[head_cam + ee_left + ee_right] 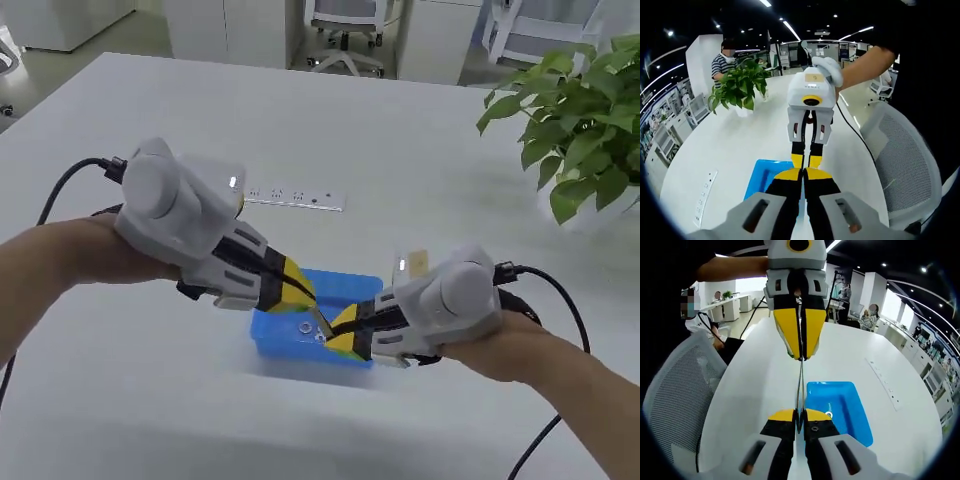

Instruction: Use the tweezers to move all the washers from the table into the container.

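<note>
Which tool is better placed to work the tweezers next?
Probably right: the right tool is shut on the tweezers, which run straight ahead beside the container with a washer; the left tool just pinches their far end.

Yellow, black and blue on a white bench [300, 120]
The container [290, 345] is bright blue, the washer [828, 415] silvery. The left gripper [308, 292] and right gripper [335, 325] both have pale grey bodies and black jaws tipped with yellow; the tweezers [800, 385] are bright steel, the cables [60, 185] black. The plant [580, 120] is green, the power strip [295, 197] white. A person's shirt [720, 65] is striped dark and light; the chair [910, 160] is grey mesh.
</note>
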A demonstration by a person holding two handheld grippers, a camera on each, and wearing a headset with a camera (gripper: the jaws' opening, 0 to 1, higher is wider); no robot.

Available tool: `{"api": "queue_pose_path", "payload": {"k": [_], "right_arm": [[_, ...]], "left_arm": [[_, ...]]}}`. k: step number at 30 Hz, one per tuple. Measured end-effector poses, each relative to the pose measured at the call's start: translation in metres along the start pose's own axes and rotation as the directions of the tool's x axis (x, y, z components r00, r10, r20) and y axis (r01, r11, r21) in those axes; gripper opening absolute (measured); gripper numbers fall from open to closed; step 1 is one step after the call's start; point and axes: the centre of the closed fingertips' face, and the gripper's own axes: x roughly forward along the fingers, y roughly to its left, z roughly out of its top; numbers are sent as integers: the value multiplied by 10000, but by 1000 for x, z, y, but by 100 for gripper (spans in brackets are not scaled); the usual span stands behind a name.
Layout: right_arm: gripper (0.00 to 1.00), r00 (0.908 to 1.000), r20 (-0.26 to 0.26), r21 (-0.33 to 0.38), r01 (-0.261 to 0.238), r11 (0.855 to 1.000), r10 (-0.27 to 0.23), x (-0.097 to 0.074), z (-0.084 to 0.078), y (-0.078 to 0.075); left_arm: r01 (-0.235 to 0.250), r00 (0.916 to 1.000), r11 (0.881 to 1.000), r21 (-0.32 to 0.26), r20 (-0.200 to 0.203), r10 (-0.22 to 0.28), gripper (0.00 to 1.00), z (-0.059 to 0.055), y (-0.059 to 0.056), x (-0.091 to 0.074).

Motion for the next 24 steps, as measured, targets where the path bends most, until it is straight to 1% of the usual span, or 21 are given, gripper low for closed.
{"api": "queue_pose_path", "payload": {"k": [1,2,3,7,10,14,20,24], "right_arm": [[6,10000,-34,-35,2,10000,-2,0,0,0],[6,9999,-171,-124,24,9999,-26,-1,-2,1],[6,9997,-231,-183,37,9998,-41,-2,-3,2],[6,9994,-338,-238,-1,9997,-7,-4,-4,6],[6,9984,-573,-430,-57,9991,32,-3,-6,10],[6,9964,-845,-653,-139,9978,84,-2,-10,15],[6,9936,-1122,-725,-228,9971,146,3,-16,21],[7,9925,-1211,-677,-276,9973,193,6,-19,24]], "left_arm": [[15,10000,10000,13,-37,-15,5,-1,-1,0],[61,9997,10000,68,-216,-60,5,-5,-3,1],[73,9995,9999,91,-296,-71,5,-7,-4,1],[109,9989,9999,91,-453,-105,5,-12,-8,0],[184,9971,9998,124,-744,-174,5,-22,-13,1],[267,9953,9996,91,-937,-257,5,-31,-19,3],[313,9905,9995,77,-1346,-299,5,-48,-24,8],[336,9856,9994,65,-1660,-320,5,-62,-27,11]]}}
